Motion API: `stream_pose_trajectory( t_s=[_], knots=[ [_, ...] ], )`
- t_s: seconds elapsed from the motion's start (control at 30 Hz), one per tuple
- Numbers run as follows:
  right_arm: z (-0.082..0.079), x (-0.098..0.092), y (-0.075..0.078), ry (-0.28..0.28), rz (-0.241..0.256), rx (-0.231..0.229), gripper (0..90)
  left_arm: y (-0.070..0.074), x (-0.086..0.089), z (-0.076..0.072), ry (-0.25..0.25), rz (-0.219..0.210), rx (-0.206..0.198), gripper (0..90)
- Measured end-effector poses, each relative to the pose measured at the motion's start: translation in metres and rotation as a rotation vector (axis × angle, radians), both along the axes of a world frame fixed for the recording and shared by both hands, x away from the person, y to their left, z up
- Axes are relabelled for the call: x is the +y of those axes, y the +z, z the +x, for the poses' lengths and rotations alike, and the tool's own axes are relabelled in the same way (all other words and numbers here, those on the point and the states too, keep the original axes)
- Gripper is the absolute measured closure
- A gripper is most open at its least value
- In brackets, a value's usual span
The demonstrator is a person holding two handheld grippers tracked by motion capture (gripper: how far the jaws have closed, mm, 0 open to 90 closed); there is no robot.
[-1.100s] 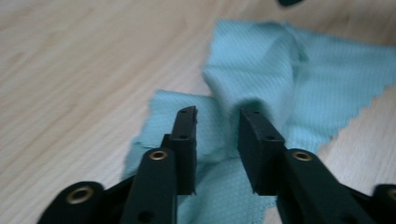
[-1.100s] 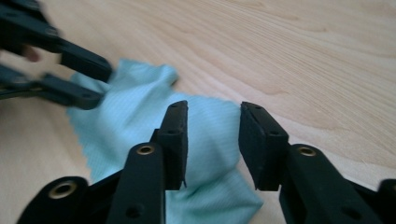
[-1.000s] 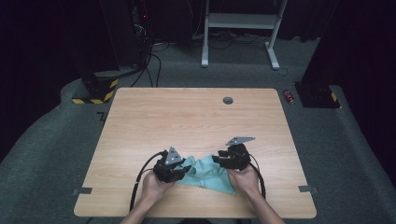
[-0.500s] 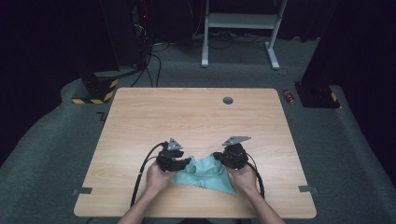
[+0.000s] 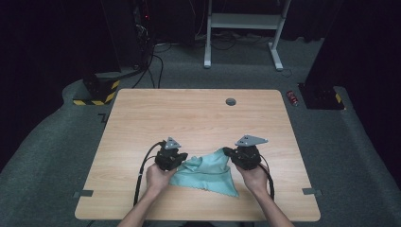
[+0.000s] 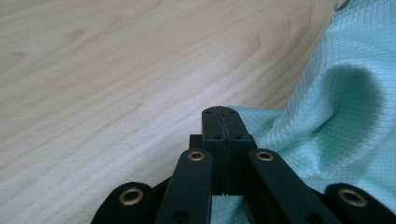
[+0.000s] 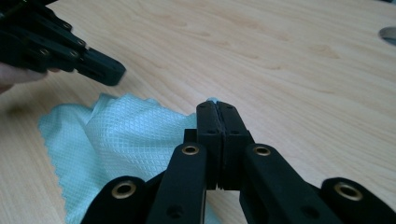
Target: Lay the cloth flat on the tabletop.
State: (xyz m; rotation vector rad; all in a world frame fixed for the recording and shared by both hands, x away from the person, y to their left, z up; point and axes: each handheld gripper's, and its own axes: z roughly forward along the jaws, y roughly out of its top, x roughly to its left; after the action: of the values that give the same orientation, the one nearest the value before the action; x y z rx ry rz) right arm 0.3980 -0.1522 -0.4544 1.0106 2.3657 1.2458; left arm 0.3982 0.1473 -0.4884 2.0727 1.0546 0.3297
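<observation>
A teal waffle-weave cloth [image 5: 205, 172] lies rumpled near the table's front edge, between my two grippers. My left gripper [image 5: 182, 159] holds its left upper corner. In the left gripper view the jaws [image 6: 223, 112] are pressed together, and the cloth [image 6: 345, 107] runs out from them to the right in a raised fold. My right gripper [image 5: 228, 152] is shut on the cloth's right upper corner. A sliver of cloth [image 7: 212, 99] pokes out past its tip [image 7: 217, 106], and the rest [image 7: 126, 135] spreads to the left. The left gripper [image 7: 112, 72] appears at the upper left of the right gripper view.
The light wooden table [image 5: 198, 118] stretches away beyond the cloth, with a round grey grommet [image 5: 231, 101] near its far edge. Cables trail from both grippers toward the front edge. Dark equipment and a white desk frame [image 5: 241, 28] stand on the floor behind.
Both grippers have shifted slightly away from the person and a little apart, drawing the cloth's upper edge out between them. Both stay shut.
</observation>
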Motion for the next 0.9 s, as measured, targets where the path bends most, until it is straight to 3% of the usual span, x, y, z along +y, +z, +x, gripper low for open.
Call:
stream_pose_trajectory(
  t_s=[0.1, 0.17, 0.27, 0.37, 0.53, 0.63, 0.67, 0.73, 0.9],
  knots=[
    [0.001, -0.003, 0.004, -0.009, -0.01, -0.016, 89.1, 0.009, 0.002, 0.001, -0.007, -0.007, -0.021, 90.0],
    [0.001, -0.003, 0.004, -0.021, -0.028, -0.027, 89.1, 0.011, 0.0, 0.002, -0.03, -0.004, -0.012, 88.7],
    [0.003, -0.006, 0.0, -0.04, -0.044, -0.024, 89.1, 0.006, -0.008, 0.003, -0.064, 0.009, -0.002, 69.2],
    [0.003, -0.008, -0.004, -0.044, -0.046, -0.012, 89.1, -0.002, -0.019, 0.006, -0.082, 0.018, 0.028, 60.6],
    [0.002, -0.009, -0.002, -0.042, -0.037, -0.016, 89.1, -0.01, -0.036, 0.012, -0.134, 0.071, 0.075, 63.8],
    [0.003, -0.008, 0.001, -0.041, -0.036, -0.025, 89.1, -0.01, -0.041, 0.014, -0.14, 0.102, 0.084, 77.1],
    [0.003, -0.007, 0.003, -0.039, -0.037, -0.031, 89.1, -0.009, -0.041, 0.014, -0.135, 0.102, 0.076, 85.6],
    [0.004, -0.005, 0.006, -0.037, -0.043, -0.037, 89.1, -0.004, -0.038, 0.016, -0.111, 0.103, 0.063, 89.2],
    [0.004, 0.002, 0.02, -0.03, -0.044, -0.075, 89.1, 0.033, -0.023, 0.01, -0.03, 0.105, -0.077, 89.6]
  ],
)
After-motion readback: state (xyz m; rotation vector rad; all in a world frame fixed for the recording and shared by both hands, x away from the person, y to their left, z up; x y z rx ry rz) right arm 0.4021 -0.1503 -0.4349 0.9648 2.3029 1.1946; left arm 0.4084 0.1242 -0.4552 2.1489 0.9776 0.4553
